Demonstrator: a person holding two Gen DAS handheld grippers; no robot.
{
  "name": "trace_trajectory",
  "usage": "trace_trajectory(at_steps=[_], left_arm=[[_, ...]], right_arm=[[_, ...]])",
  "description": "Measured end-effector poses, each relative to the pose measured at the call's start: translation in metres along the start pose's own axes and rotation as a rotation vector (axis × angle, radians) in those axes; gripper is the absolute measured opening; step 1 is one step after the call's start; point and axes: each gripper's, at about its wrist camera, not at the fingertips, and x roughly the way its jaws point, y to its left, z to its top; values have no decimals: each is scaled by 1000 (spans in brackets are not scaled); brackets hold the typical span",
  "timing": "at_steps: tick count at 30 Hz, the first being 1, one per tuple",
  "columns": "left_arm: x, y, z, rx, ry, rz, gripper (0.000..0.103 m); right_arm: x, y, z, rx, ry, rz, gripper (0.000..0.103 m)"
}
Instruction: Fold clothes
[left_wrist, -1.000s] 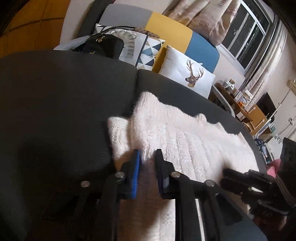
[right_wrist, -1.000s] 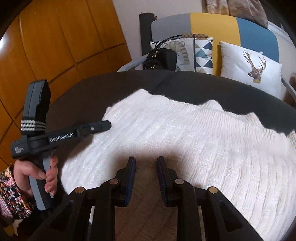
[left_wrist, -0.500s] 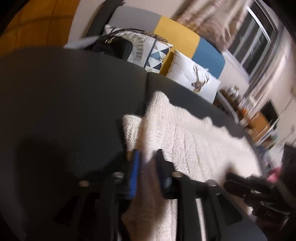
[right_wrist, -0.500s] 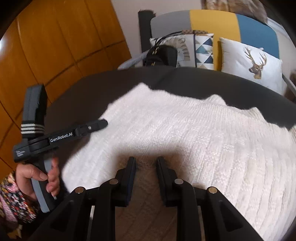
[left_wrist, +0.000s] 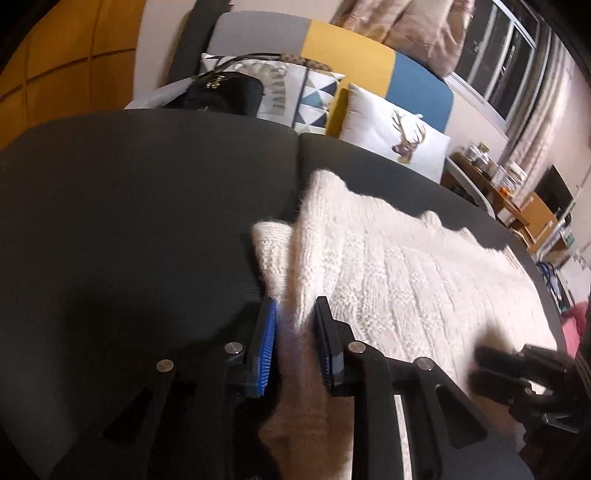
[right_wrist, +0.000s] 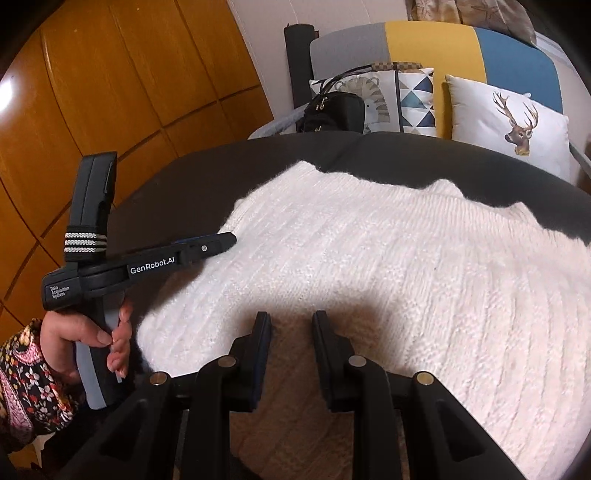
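Two grippers I hold over a white sweater spread on the dark sofa, left gripper pinching its 9 o'clock edge, right gripper clamping the near hem.

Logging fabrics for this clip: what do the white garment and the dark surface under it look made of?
White ribbed sweater: chunky knit, likely wool or acrylic, with visible ribs and a fuzzy edge. Dark grey cushion surface: matte, smooth upholstery fabric, probably woven; weave too fine to see.
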Motion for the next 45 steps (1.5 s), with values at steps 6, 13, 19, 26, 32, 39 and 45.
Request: trace_trajectory(at_steps=[6, 13, 19, 26, 32, 39, 45], left_arm=[[-8, -8, -8, 27, -22, 67, 12], [2, -16, -18, 59, -61, 140, 18], [-12, -6, -16, -32, -74, 79, 19], [-63, 25, -28, -201, -116, -152, 59], [-56, 12, -63, -105, -42, -144, 63], [-55, -12, -71, 58, -37, -62, 30], [-69, -8, -75, 40, -65, -26, 27]], right_arm=[[-2, -9, -2, 72, -14, 31, 23], [-3, -10, -4, 65, -39, 16, 23], [-12, -6, 0, 78, -22, -4, 23], [-36, -7, -15, 76, -7, 22, 24], [-30, -19, -42, 135, -27, 66, 24], [-35, -15, -51, 87, -48, 45, 24], [-38, 4, -57, -81, -25, -48, 24]])
